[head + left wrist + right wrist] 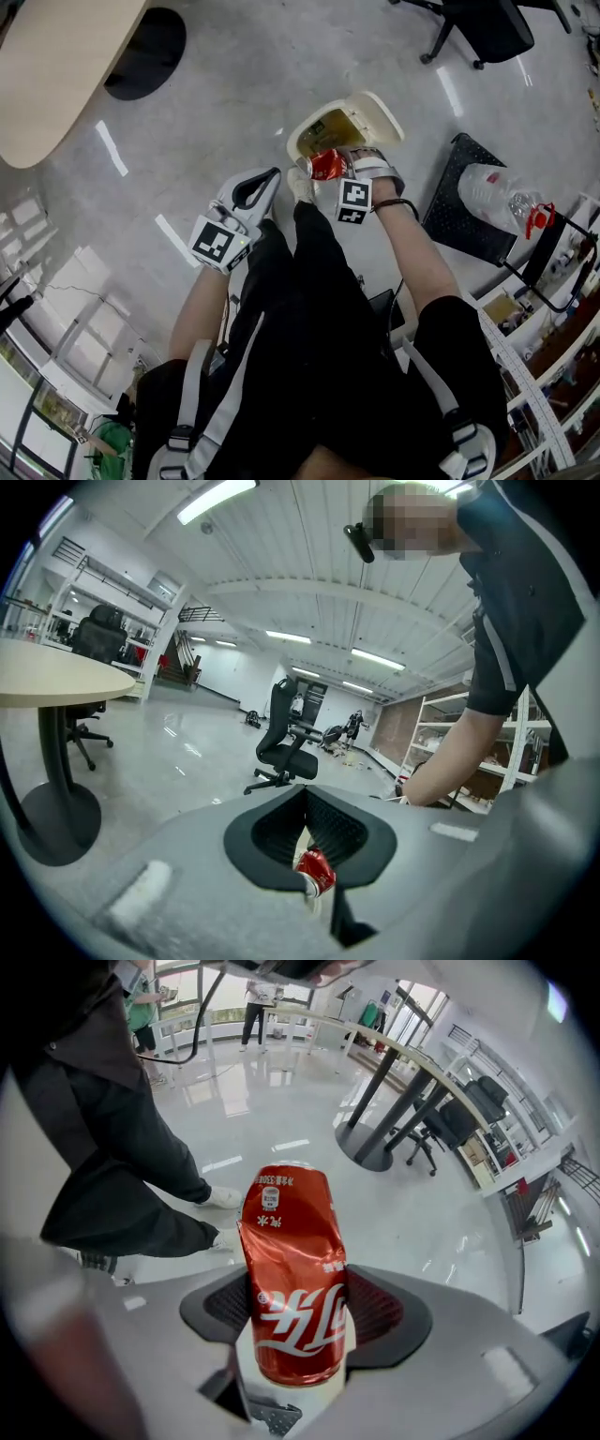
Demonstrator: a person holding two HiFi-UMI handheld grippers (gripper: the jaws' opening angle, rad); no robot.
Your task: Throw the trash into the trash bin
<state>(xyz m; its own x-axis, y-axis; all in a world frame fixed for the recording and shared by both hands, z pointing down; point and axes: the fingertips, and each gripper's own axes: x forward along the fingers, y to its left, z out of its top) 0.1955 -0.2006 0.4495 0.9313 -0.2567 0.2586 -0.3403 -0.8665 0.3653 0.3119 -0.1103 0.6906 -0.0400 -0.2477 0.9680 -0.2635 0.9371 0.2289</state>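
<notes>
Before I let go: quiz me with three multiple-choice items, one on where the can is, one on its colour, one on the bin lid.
1. Where is the can?
A. on the table
B. in the right gripper, at the trash bin's opening
C. on the floor by the chair

2. What colour is the can?
A. red
B. blue
C. green

3. How is the bin's lid?
A. shut
B. missing
C. open

Answers:
1 B: the right gripper clamps the can at the near rim of the trash bin.
2 A: its dented body is red with white lettering.
3 C: the lid is tipped back and the bin's inside shows.
</notes>
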